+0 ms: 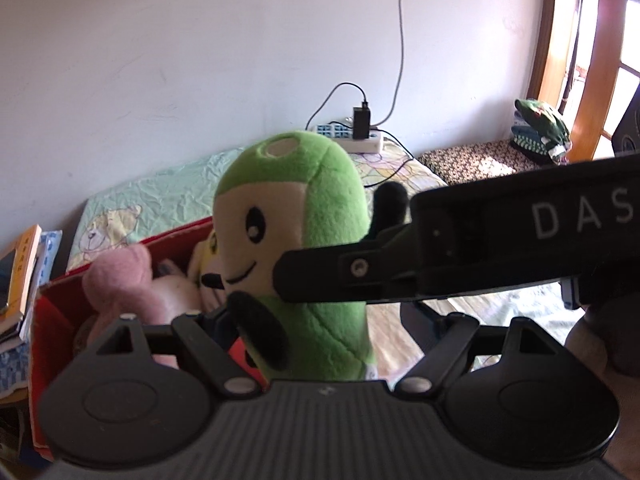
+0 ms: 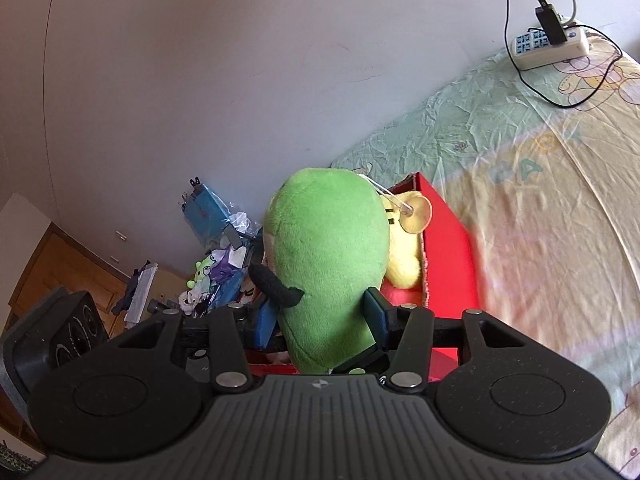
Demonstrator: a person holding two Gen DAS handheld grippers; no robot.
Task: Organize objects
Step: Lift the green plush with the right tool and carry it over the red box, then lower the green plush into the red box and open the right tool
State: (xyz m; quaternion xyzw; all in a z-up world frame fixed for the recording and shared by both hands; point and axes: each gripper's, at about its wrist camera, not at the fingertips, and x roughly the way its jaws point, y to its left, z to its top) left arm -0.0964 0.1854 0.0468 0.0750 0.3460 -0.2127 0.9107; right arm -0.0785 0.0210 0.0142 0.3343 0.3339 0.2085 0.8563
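— Where is the green plush toy [image 2: 330, 264] found?

— It is held upright over the red box [image 2: 448, 248] on the bed [image 2: 540, 184]. It is clamped low on its body by the right hand-held gripper [image 2: 326, 320], one blue pad [image 2: 378, 316] being pressed against each side.

— And the left hand-held gripper [image 1: 320, 332]?

— Its fingers are spread apart, the toy being seen between them. A pink plush [image 1: 120, 280] and a yellow plush [image 2: 404, 256] are seen lying inside the box.
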